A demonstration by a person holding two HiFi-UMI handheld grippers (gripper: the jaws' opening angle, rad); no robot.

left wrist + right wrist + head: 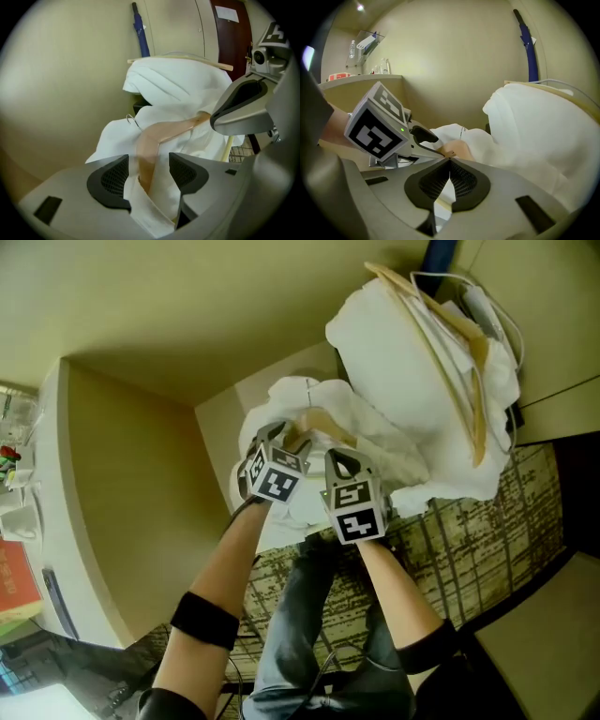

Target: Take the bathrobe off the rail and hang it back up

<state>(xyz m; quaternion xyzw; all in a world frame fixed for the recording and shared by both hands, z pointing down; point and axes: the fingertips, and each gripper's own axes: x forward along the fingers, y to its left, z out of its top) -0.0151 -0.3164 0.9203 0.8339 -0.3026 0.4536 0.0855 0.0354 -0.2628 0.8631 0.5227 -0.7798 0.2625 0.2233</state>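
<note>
Against the beige wall (pixel 56 70), the white terry bathrobe (pixel 375 427) lies bunched on its curved wooden hanger (pixel 150 140). Left gripper (pixel 149 171) jaws stand apart, hanger and cloth between them; right gripper (pixel 450 161) jaws are closed together.

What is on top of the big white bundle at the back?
A wooden hanger lies across the top of the white bundle. The hanger's hook cannot be made out, and what the bundle rests on is covered by its own cloth.

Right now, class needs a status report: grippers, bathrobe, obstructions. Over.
Left gripper open, wooden hanger and bathrobe between jaws. Right gripper shut on bathrobe. Bathrobe heaped, no rail in view. Second white bundle close behind.
</note>
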